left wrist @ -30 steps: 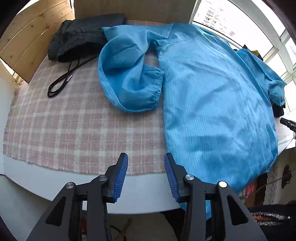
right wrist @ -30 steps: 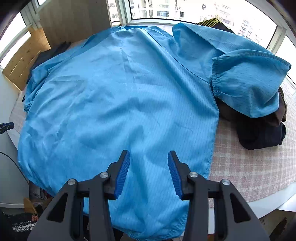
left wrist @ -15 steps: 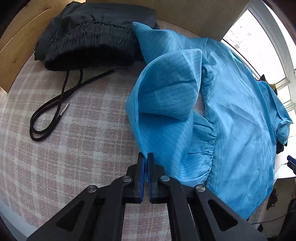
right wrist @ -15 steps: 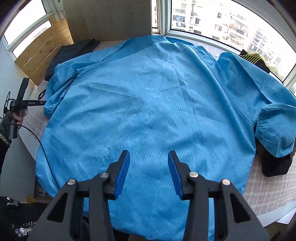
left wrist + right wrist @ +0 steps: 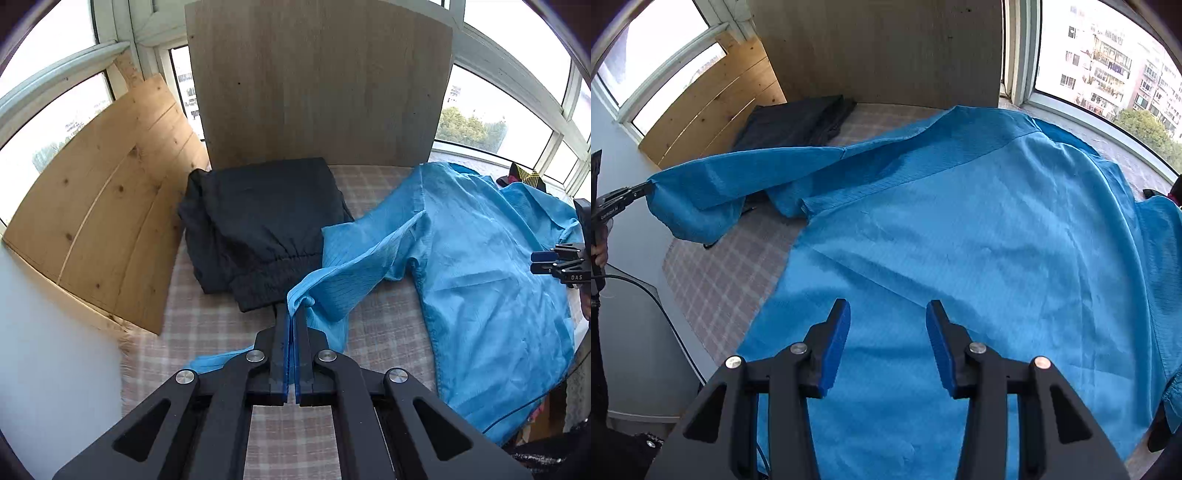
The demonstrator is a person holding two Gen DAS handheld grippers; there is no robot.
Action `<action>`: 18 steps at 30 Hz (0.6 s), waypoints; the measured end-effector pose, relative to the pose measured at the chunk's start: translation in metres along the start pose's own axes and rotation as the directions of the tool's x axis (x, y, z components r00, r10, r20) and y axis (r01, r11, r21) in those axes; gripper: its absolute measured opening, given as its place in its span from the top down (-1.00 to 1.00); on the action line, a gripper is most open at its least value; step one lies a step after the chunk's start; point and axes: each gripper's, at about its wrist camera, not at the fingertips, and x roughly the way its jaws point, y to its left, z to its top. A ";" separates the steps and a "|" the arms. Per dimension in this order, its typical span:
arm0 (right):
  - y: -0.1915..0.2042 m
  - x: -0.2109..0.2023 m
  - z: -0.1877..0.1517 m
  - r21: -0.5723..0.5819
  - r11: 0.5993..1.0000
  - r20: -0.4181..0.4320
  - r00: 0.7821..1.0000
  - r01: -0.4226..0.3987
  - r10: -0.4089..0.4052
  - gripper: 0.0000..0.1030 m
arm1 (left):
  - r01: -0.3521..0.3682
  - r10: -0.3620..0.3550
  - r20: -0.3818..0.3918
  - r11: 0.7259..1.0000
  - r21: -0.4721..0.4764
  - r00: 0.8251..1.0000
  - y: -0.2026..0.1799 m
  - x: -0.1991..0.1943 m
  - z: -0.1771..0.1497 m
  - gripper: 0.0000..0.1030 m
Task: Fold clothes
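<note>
The left tool [image 5: 294,314] was clamped on the cuff end of the blue jacket's sleeve [image 5: 354,269], its pads pressed together with cloth bunched between them and the sleeve lifted clear of the checked cloth [image 5: 221,325] that covered the desk. The right tool [image 5: 886,332] hovered over the lower part of the blue jacket [image 5: 979,240] with its pads wide apart, holding nothing.

The step in hand looked like drawing the sleeve out before folding it. To do it well, the grip should probably stay near the cuff, and the sleeve should be carried in one smooth arc across the jacket's body so that the crease falls at the shoulder seam rather than partway down. The free tool could press the body flat to stop it sliding.

The jacket lay spread flat on the desk, its hem hanging over the near edge. Its long axis ran from that hem away toward the upright wooden board [image 5: 321,81], with the collar end nearest the board. The held sleeve stretched sideways from the jacket's shoulder, passing just in front of the folded black garment [image 5: 258,218] beside the jacket.
</note>
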 end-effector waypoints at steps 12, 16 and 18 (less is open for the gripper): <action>-0.014 0.109 0.158 0.292 0.956 -0.075 0.995 -0.039 0.064 0.18 | -0.029 0.031 -0.012 0.991 0.134 0.999 0.006 -0.003 0.008 0.99; -0.015 0.127 0.186 0.337 0.940 -0.124 0.992 0.056 -0.015 0.18 | -0.005 0.006 -0.004 0.988 0.157 1.000 -0.001 -0.009 -0.001 0.99; -0.015 0.134 0.191 0.332 0.937 -0.161 0.985 0.111 -0.060 0.18 | 0.001 0.000 -0.005 0.987 0.163 1.000 -0.003 -0.009 -0.004 0.99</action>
